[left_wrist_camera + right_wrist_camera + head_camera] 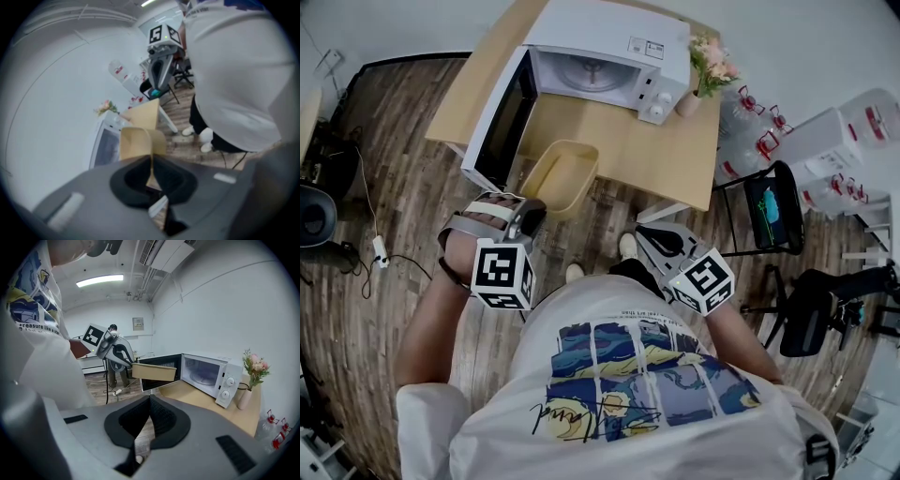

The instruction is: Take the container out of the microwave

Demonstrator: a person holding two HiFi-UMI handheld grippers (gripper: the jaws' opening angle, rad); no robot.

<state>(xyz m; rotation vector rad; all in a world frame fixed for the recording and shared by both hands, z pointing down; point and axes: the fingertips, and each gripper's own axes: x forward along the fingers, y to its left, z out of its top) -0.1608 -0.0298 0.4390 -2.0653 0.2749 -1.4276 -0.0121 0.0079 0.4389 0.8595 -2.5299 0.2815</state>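
Head view, count: one microwave (pixel 609 47), one container (pixel 561 176), one vase (pixel 688 103), two claws, all on or over one wooden tabletop (pixel 647 150).

Microwave: door swung fully open toward the left. The cavity shows a round glass turntable.

Container: beige, rectangular and open-topped. It is outside the microwave, just in front of the open door and over the tabletop's near edge. Its inside looks bare. In the right gripper view the container (pixel 154 372) hangs level in the air beside the door.

Left claw (pixel 530 211): clenched on the container's near rim. In the left gripper view the thin beige wall (pixel 136 143) runs straight down between the two pads of the left claw (pixel 151 159).

Right claw (pixel 661 239): held back near the person's body, well apart from the container. In its own view the right claw (pixel 150 401) has its pads pressed together, holding nothing.

Vase: stands at the microwave's right and holds pink flowers (pixel 712 61).
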